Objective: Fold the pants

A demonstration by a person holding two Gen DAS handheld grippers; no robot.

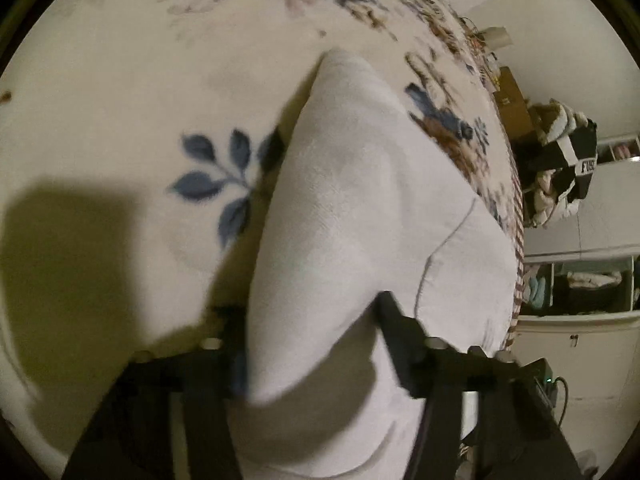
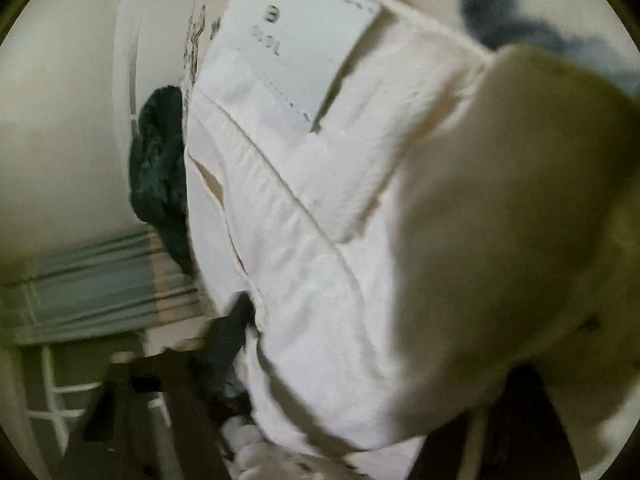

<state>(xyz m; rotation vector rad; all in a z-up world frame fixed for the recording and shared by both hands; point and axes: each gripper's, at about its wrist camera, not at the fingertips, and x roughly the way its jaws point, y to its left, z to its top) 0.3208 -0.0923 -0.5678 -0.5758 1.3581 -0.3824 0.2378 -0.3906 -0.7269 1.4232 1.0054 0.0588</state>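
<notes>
White pants lie on a floral bed, one cloth end rising into the left tool, the waistband end with its sewn label filling the right-wrist view. The left tool's two dark fingers stand on either side of a raised ridge of the pants, and the cloth looks pinched between them, so this tool grips the pants. Of the right tool only one dark finger shows, pressed against the waistband edge; the other side is hidden under cloth, so whether it grips cannot be told. No earlier view is given to compare. The step appears to be taking both ends of the pants for a fold, still early in the task. Done well, each tool would bite all layers of the pants, not just the top one, then both would lift together and carry one end level over the pants toward the other end, keeping the seam line straight so no slack bunches beside the pants' edge near the bed's side.
</notes>
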